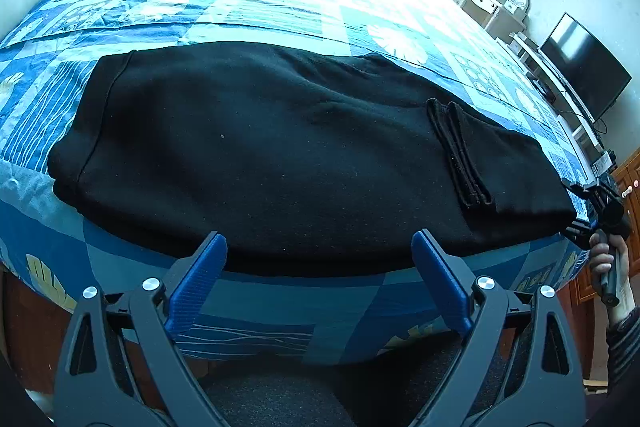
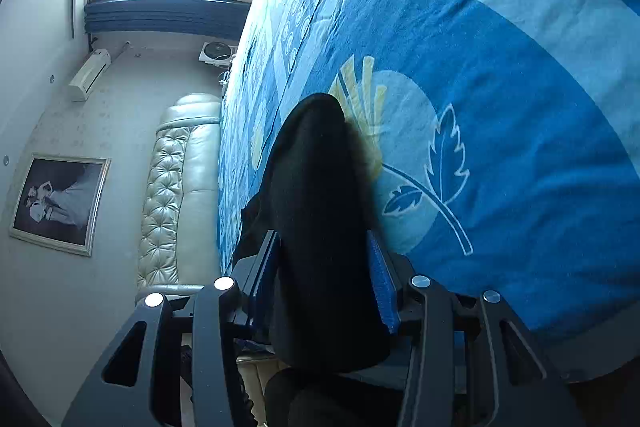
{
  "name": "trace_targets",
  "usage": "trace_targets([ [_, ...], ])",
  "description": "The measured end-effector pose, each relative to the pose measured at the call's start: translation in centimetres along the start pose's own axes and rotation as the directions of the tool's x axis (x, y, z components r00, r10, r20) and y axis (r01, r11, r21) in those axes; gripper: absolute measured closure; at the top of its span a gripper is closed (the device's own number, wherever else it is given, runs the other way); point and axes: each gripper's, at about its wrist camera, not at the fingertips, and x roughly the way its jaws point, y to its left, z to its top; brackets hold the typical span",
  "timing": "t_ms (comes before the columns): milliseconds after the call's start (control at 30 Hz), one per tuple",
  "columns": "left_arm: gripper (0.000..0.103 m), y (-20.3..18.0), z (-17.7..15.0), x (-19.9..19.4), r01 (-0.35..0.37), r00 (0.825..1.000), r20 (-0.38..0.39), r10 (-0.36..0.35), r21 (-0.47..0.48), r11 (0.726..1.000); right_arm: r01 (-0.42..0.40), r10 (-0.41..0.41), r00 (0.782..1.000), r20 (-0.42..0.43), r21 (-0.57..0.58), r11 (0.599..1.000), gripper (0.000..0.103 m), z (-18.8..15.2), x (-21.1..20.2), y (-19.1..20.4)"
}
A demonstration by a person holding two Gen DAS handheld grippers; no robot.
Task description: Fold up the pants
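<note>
**Left wrist view and right wrist view: risks to the fold**

In the left wrist view we see the black pants (image 1: 288, 151) lying flat across the blue patterned bedspread (image 1: 240, 11), already doubled, with the cuffs (image 1: 460, 155) resting on top toward the right. Our left gripper (image 1: 318, 247) hovers near the front edge of the pants with its jaws wide apart and nothing between them. At the far right, a hand (image 1: 606, 259) holds the right gripper (image 1: 576, 207) at the end of the pants.

In the right wrist view, a thick fold of the pants fills the gap between the blue pads (image 2: 384, 287) of the right gripper, which seem closed on it. We think the bundle is bulky, so a layer could slip out. If only this end is lifted, the cuffs may slide off.
</note>
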Motion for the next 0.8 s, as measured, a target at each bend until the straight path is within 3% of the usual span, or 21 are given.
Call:
trace_targets([
  [100,0.01,-0.3,0.0,-0.1,-0.004,1.0,0.004,0.004,0.013,1.0,0.007,-0.007,1.0,-0.013,0.005,1.0,0.059,-1.2,-0.4,-1.2],
  [167,0.01,-0.5,-0.1,-0.1,-0.007,1.0,0.005,0.006,0.022,1.0,0.048,-0.048,0.999,0.0,0.001,0.999,0.077,-1.5,-0.3,-1.7],
  [267,0.01,-0.7,-0.1,0.0,-0.011,1.0,0.004,0.011,0.032,0.999,0.076,-0.076,0.997,0.009,-0.028,0.997,0.083,-1.3,0.1,-1.6],
  [600,0.01,-0.7,-0.1,-0.1,-0.017,1.0,0.006,0.017,0.038,0.999,0.057,-0.055,0.997,0.047,-0.03,0.998,0.082,-1.4,-0.3,-2.0],
  [800,0.01,-0.6,0.0,-0.7,-0.034,0.999,0.024,0.033,0.047,0.998,-0.008,0.006,0.998,0.056,0.037,0.999,0.073,-1.5,-1.2,-2.6],
])
